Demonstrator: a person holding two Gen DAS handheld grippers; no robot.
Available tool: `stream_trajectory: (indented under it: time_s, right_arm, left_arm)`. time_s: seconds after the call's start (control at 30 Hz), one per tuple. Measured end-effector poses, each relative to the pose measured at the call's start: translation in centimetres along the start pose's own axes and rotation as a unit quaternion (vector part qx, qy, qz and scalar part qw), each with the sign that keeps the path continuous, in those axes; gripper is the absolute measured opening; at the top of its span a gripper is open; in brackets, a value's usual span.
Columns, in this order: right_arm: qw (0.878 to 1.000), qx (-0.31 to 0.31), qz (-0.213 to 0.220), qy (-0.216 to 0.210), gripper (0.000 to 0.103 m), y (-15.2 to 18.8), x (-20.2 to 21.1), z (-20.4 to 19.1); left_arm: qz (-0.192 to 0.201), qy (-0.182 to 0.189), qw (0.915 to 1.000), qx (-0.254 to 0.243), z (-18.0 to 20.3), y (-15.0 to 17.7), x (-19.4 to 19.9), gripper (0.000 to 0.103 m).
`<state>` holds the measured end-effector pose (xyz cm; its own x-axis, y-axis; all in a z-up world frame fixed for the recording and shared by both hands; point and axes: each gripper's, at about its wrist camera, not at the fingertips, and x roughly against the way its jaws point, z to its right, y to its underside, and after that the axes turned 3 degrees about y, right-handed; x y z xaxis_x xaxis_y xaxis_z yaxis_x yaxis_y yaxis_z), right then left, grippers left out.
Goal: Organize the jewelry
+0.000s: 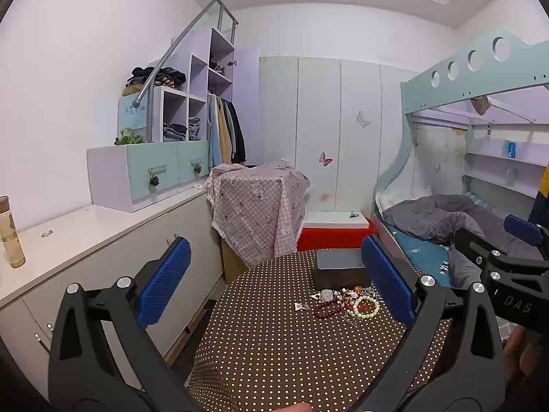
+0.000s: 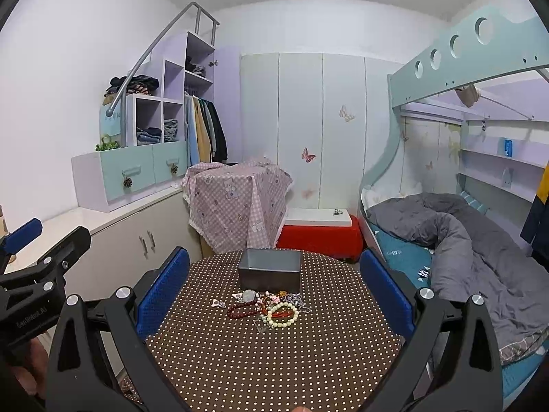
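A heap of jewelry (image 2: 271,305) lies on the round brown polka-dot table (image 2: 274,360): a cream bead bracelet (image 2: 283,314), a dark red bead bracelet (image 2: 242,310) and several small pendants and chains. Right behind the heap stands an open grey box (image 2: 271,269). In the left wrist view the jewelry (image 1: 346,304) and the box (image 1: 341,269) sit ahead to the right. My left gripper (image 1: 275,240) is open and holds nothing, hanging short of the table's left side. My right gripper (image 2: 274,257) is open too, with nothing in it, facing the heap from the near side.
A white cabinet counter (image 1: 85,230) runs along the left with a bottle (image 1: 12,237) on it. Beyond the table stand a pink checked cloth (image 2: 236,202) draped over something and a red box (image 2: 319,237). A bunk bed with a grey duvet (image 2: 480,250) fills the right.
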<state>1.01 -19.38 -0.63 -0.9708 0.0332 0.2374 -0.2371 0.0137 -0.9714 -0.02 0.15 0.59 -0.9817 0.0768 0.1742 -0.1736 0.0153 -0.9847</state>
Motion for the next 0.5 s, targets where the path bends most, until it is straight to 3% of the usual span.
stream_trajectory:
  time_s: [0.5]
  right_arm:
    - [1.000,0.008,0.011,0.003,0.096,-0.42,-0.37,0.10]
  left_arm:
    - [0.008,0.005,1.0000,-0.002,-0.16,-0.55,-1.00,0.098]
